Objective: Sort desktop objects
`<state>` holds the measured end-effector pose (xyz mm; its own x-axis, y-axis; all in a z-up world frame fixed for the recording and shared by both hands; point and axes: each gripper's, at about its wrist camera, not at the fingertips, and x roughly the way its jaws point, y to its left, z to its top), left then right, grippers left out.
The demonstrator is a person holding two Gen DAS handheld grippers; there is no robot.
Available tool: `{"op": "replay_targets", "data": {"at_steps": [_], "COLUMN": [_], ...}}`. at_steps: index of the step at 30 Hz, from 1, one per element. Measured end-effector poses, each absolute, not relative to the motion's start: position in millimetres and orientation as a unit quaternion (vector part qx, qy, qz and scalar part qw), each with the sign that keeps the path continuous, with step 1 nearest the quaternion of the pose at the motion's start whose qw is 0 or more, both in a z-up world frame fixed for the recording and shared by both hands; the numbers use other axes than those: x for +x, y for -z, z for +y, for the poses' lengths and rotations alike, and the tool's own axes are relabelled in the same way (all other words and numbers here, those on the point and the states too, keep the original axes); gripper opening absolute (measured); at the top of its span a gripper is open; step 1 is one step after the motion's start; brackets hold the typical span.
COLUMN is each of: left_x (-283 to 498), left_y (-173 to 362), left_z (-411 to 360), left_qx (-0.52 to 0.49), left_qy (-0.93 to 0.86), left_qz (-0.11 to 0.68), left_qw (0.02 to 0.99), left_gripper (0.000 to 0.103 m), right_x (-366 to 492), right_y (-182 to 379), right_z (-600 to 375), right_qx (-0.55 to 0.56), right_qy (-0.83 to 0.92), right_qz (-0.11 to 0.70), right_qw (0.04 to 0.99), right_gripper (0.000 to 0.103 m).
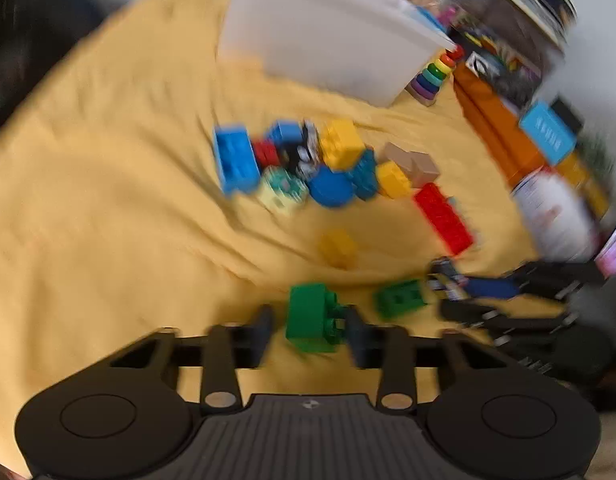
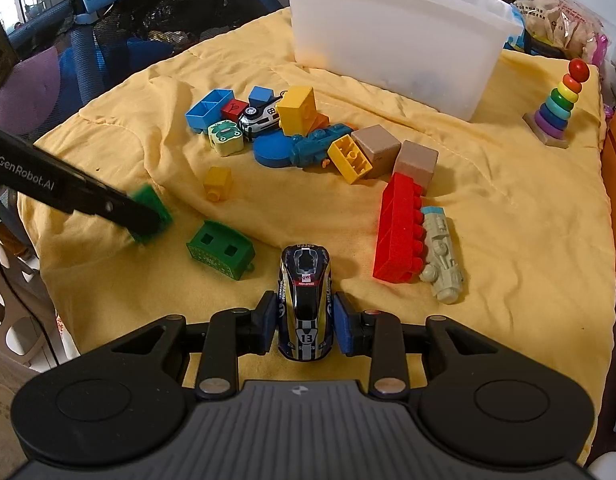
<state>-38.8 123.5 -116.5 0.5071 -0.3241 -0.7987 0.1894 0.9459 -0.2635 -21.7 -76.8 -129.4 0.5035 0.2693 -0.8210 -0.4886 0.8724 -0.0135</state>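
My right gripper (image 2: 305, 326) is shut on a dark blue toy race car (image 2: 306, 306), its pads against both sides, just above the yellow blanket (image 2: 508, 220). My left gripper (image 1: 308, 330) has a green brick (image 1: 310, 316) between its fingers; the view is blurred, and the brick touches the right pad while a gap shows at the left. In the right wrist view that gripper (image 2: 148, 220) holds the green brick (image 2: 150, 204) at the left. A white plastic bin (image 2: 396, 28) stands at the back. A pile of loose bricks and toys (image 2: 292, 128) lies mid-blanket.
A green hollow block (image 2: 220, 250), a small yellow brick (image 2: 217, 183), a red long brick (image 2: 400, 232) and a grey toy train (image 2: 442, 254) lie near me. A rainbow ring stacker (image 2: 558, 104) stands at the right. Books and boxes (image 1: 548, 128) line the right edge.
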Motion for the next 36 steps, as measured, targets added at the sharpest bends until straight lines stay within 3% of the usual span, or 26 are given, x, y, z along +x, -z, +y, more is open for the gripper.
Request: {"op": "replay_targets", "data": {"at_steps": [3,16,18,20,27,31,36], "left_x": [-45,-46,-45,-45,-44,-44,-45], "left_y": [107,115,120,121,121,120,120], "left_z": [117,94,92,92,94,93,88], "left_qx": [0.011,0.050,0.064,0.072,0.074,0.077,0.087], "left_qy": [0.137,0.166,0.164,0.162,0.172,0.172,0.174], "left_qz": [0.451,0.466,0.470,0.469,0.471,0.472,0.465], "left_qw": [0.882,0.868,0.865,0.865,0.862,0.861,0.863], "left_gripper": [0.058,0.058,0.042,0.037,0.037,0.037,0.036], "right_x": [-21,4,-5,-14,-13,-11,-25], "right_y": [130,113,107,106,128,134,136], "right_z": [-76,-65,-62,-55,-35,-30,-31], "right_qx": [-0.117,-0.138,-0.138,-0.150,-0.193,-0.189,-0.180], "right_qy": [-0.216,-0.212,-0.242,-0.285,-0.350,-0.365,-0.349], "right_qz": [0.447,0.403,0.393,0.390,0.387,0.409,0.416], "right_qw": [0.860,0.879,0.877,0.863,0.831,0.815,0.820], "right_gripper": [0.034,0.037,0.042,0.041,0.041,0.027,0.027]}}
